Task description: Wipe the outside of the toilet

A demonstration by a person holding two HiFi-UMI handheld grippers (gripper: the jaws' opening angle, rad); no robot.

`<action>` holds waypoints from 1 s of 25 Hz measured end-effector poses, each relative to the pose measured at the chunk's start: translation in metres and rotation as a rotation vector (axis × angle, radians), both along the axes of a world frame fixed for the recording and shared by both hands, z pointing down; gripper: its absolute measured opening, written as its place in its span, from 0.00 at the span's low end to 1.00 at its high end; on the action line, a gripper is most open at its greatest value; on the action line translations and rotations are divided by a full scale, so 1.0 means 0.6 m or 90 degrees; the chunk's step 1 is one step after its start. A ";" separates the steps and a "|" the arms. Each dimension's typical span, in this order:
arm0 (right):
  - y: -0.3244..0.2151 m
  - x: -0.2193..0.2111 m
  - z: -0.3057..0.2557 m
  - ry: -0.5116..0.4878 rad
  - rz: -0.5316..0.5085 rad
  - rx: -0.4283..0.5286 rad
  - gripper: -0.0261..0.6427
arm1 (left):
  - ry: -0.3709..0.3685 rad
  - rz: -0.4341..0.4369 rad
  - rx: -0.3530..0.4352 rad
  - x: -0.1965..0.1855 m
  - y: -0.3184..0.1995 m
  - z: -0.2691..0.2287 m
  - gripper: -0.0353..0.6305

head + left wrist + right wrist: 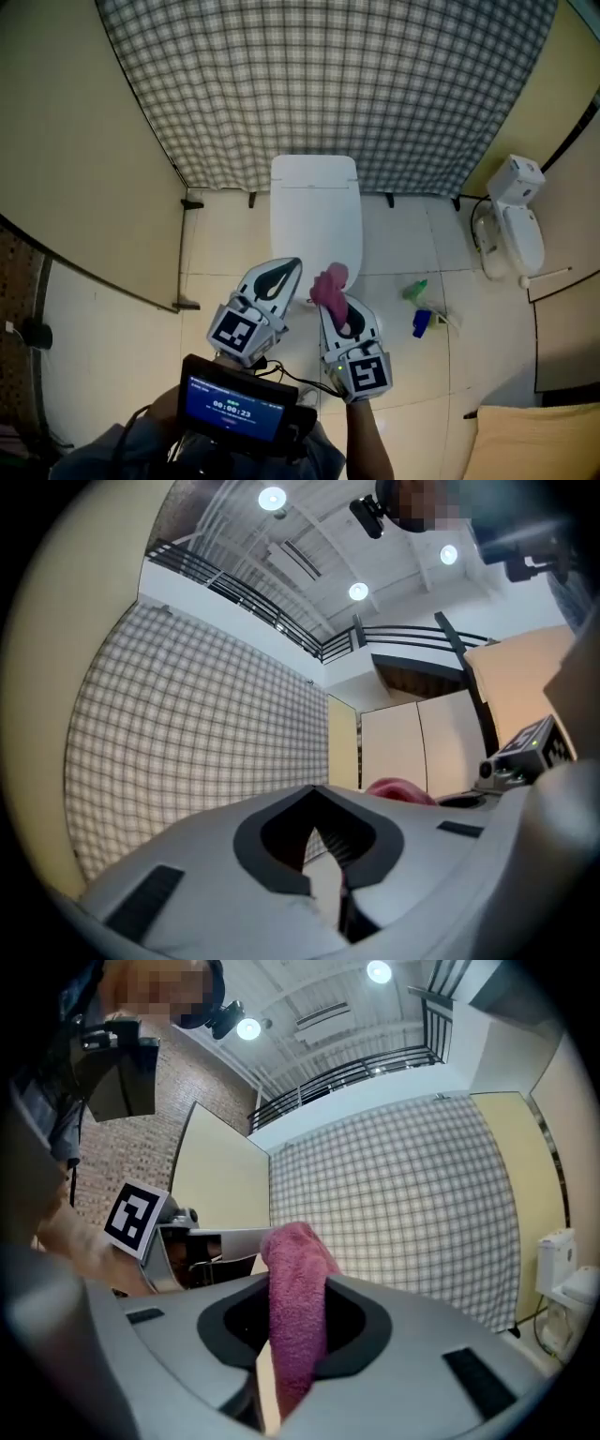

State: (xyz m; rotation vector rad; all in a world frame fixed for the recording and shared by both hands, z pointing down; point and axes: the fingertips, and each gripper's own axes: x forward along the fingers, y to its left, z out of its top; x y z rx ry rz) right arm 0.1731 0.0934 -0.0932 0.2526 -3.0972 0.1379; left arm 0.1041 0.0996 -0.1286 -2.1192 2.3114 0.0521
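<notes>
A white toilet [316, 211] with its lid down stands against the checked wall, straight ahead in the head view. My right gripper [336, 302] is shut on a pink cloth [329, 285], which sticks up between the jaws [292, 1307] and hangs just in front of the toilet's front edge. My left gripper [281, 277] is beside it, to the left of the bowl's front, jaws shut with nothing between them [330, 847]. Both grippers point up toward the wall and ceiling in the gripper views.
A green and a blue bottle [420, 309] lie on the tiled floor right of the toilet. A white wall unit [511, 220] hangs at the far right. Beige partition walls [84, 159] close in both sides. A phone screen [230, 408] sits at my chest.
</notes>
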 end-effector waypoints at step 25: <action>0.004 0.049 -0.080 -0.066 -0.025 0.023 0.16 | -0.008 -0.091 -0.003 0.090 0.058 -0.036 0.06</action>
